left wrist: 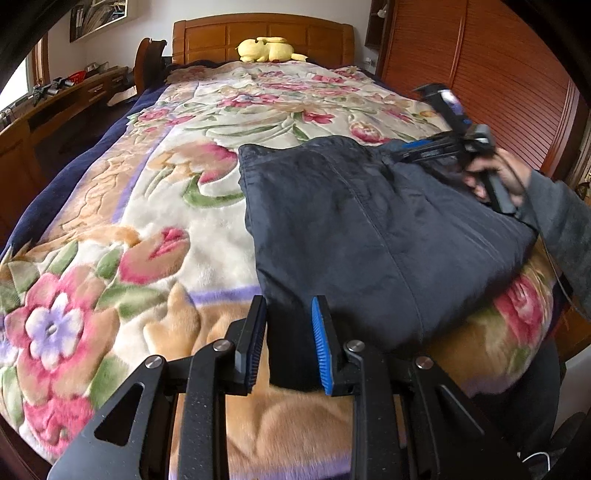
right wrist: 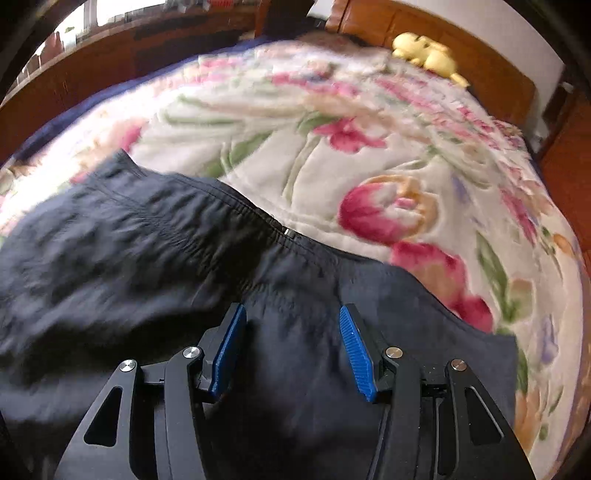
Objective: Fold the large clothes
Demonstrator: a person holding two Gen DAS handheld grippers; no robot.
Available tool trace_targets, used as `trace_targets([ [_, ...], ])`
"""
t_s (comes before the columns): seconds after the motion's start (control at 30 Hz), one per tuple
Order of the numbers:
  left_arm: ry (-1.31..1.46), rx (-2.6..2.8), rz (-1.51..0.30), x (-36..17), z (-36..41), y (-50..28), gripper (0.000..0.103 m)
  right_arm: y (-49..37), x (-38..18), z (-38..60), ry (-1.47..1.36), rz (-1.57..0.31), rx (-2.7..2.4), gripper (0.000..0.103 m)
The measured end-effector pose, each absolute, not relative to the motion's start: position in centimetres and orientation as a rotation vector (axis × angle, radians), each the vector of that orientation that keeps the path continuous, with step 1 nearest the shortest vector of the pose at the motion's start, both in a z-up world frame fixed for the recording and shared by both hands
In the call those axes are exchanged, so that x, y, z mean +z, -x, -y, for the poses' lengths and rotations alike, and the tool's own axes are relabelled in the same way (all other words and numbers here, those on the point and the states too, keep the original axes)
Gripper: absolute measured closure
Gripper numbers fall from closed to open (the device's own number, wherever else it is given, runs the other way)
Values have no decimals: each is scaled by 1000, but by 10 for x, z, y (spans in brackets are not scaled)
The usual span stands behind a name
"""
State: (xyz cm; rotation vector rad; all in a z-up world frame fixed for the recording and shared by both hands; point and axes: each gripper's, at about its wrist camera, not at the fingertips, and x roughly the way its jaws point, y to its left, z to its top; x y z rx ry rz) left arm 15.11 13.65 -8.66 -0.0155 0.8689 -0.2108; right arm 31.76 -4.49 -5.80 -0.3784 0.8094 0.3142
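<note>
Blanket [left wrist: 155, 206] left of the jacket [left wrist: 369, 229] lies bare, open passage up to the plush [left wrist: 267, 50] by the headboard [left wrist: 258, 35]. Right of jacket: wardrobe [left wrist: 498, 81] close, right gripper [left wrist: 436, 122] and hand [left wrist: 495, 173] block.

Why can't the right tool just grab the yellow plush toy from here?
Probably not from here: the yellow plush toy sits far off by the headboard, with the flowery blanket stretching between. The right tool hangs open over the dark garment.

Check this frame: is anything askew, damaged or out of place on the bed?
Nothing stands out. The dark garment lies folded and fairly flat on the floral blanket, near the foot of the bed. A yellow plush toy rests by the headboard. No tears or spills show.
</note>
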Motion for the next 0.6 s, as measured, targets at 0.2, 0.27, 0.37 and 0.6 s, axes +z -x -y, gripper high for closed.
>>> trace_targets([
  [0.2,39,-189,-893,-97,-142,-137,77,-210,-35,89,284,-694,317,47],
  [0.27,32,-172,-901,-103,-143,-137,76,-174,-33,107,273,-673,298,46],
  [0.37,26,-148,-912,-113,-142,-141,76,-128,-40,141,224,-693,252,39],
  [0.6,-29,-111,-905,-120,-132,-144,76,-64,-60,213,128,-733,69,34],
])
